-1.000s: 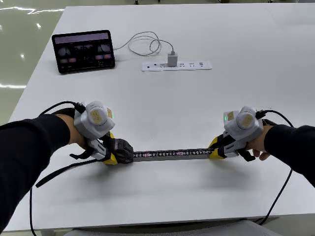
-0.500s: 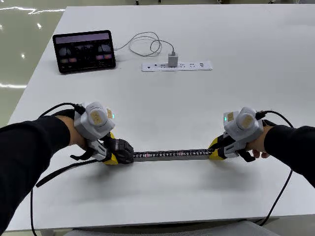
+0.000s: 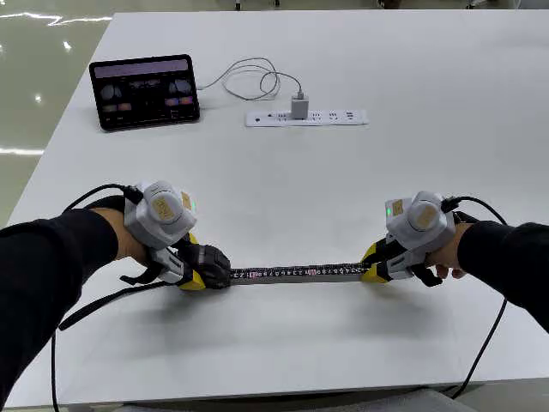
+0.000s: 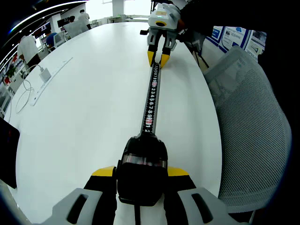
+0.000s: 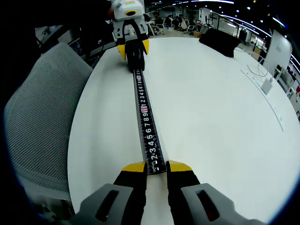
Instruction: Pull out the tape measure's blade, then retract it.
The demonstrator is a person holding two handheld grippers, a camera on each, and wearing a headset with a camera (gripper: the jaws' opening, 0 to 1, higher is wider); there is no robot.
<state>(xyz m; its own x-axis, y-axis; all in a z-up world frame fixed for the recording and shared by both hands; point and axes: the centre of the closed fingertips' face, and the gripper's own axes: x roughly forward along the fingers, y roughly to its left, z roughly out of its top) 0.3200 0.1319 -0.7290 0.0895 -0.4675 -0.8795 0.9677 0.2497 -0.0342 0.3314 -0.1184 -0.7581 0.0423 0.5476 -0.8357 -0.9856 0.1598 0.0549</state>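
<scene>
white counter (image 3: 343, 189): tape measure (image 3: 214, 266) clamped in left hand-held gripper (image 4: 140, 172), blade (image 3: 296, 273) stretched flat, tip pinched by right hand-held gripper (image 5: 157, 167). pull-out step, probably near done; next likely guiding tip back toward case.

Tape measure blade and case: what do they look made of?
The blade is a thin dark strip with printed white and red numerals, stretched straight. It is probably coated metal, though the look leaves that open. The case is black, chunky and slightly glossy on top, likely moulded plastic or rubber.
</scene>
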